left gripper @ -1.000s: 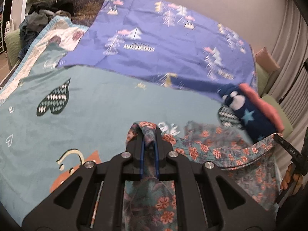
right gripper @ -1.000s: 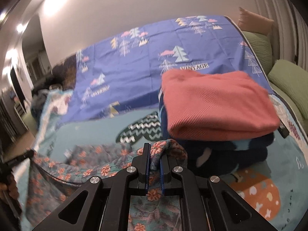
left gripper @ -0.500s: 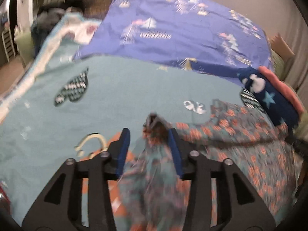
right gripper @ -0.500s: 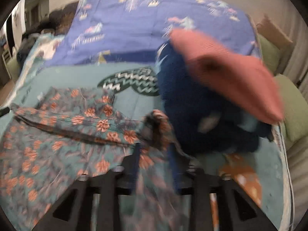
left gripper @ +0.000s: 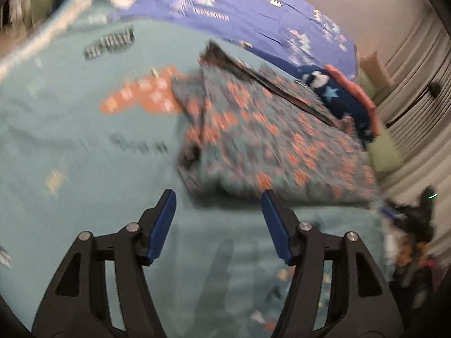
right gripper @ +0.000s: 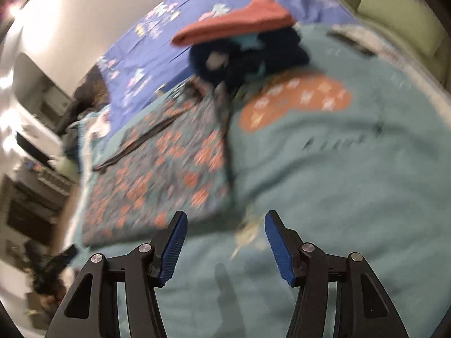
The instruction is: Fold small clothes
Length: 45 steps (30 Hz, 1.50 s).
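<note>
We see a teal bedspread covering the bed, printed with an orange shape and dark lettering. A blue sheet with tree motifs lies across its far part. Green cushions sit along the bed edge, next to a pleated curtain. We note a plain pale wall beyond the bed. Dark furniture stands at the room side, too blurred to identify.

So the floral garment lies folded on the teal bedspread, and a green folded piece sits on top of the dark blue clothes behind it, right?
Not quite: the piece on top of the dark blue clothes is coral red, not green, as the right wrist view shows. The floral garment does lie folded on the teal bedspread.
</note>
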Motion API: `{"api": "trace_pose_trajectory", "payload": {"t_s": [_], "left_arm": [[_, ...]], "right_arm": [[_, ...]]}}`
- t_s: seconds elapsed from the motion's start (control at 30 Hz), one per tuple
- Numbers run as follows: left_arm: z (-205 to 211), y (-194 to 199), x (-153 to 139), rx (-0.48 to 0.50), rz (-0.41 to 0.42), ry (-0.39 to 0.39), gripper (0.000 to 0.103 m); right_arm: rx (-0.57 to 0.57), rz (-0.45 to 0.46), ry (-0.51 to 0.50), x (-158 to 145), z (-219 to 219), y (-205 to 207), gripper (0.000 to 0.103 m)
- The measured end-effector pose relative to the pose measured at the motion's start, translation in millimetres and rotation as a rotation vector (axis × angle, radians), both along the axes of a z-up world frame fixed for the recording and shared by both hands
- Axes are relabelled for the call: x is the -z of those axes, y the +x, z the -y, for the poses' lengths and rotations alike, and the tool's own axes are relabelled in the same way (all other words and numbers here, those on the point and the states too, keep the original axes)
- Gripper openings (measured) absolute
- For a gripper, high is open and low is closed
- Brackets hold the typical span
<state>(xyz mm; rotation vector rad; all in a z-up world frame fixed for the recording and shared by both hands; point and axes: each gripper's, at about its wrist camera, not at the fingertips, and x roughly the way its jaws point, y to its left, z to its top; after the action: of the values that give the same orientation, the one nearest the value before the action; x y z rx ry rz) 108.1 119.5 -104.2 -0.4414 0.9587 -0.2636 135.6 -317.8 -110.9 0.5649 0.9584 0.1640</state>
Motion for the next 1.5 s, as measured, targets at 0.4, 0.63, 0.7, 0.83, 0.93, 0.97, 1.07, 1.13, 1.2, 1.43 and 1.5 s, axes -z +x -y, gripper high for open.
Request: {"api": "trace_pose_trajectory", "payload": {"t_s": [0.4, 0.63, 0.7, 0.83, 0.93, 0.97, 1.07, 1.13, 1.2, 1.43, 1.5], "left_arm": [[16, 61, 24, -0.041, -0.031, -0.144, 0.008], [15, 14, -22, 0.024, 0.099, -0.069, 0.005], [17, -10, -38, 0.055, 0.137, -0.021, 0.004], [0, -50, -50, 0.049, 0.175, 0.063, 0.000], [-17, -52, -43, 0.017, 0.153, 0.042, 0.000], [-18, -51, -39, 0.018, 0.140, 0.022, 0.003], [-4, -42, -26, 0.051, 0.116, -0.009, 0.060], [10, -29, -14, 0.048, 0.095, -0.038, 0.071], [22, -7, 2, 0.053, 0.042, -0.068, 0.071], [16, 50, 24, -0.087, -0.017, -0.238, 0.009], [10, 40, 13, -0.073, 0.004, -0.292, 0.008]], "right_arm": [[0.074, -0.008, 0.109, 26, -29, 72, 0.003], [0.076, 0.086, 0.040, -23, -28, 20, 0.002], [0.080, 0.103, 0.021, -32, -25, -2, 0.000], [0.085, 0.127, -0.012, -37, -10, -34, 0.001], [0.085, 0.060, 0.119, -14, 6, -25, 0.018], [0.083, 0.045, 0.147, -7, 13, -28, 0.027], [0.074, 0.037, 0.171, 13, 4, -8, 0.050], [0.055, 0.029, 0.194, 23, -1, 9, 0.058], [0.068, 0.022, 0.223, 33, -6, 32, 0.062], [0.080, 0.022, 0.257, 25, -16, 79, 0.002], [0.058, 0.076, 0.231, 3, -15, 63, 0.002]]}}
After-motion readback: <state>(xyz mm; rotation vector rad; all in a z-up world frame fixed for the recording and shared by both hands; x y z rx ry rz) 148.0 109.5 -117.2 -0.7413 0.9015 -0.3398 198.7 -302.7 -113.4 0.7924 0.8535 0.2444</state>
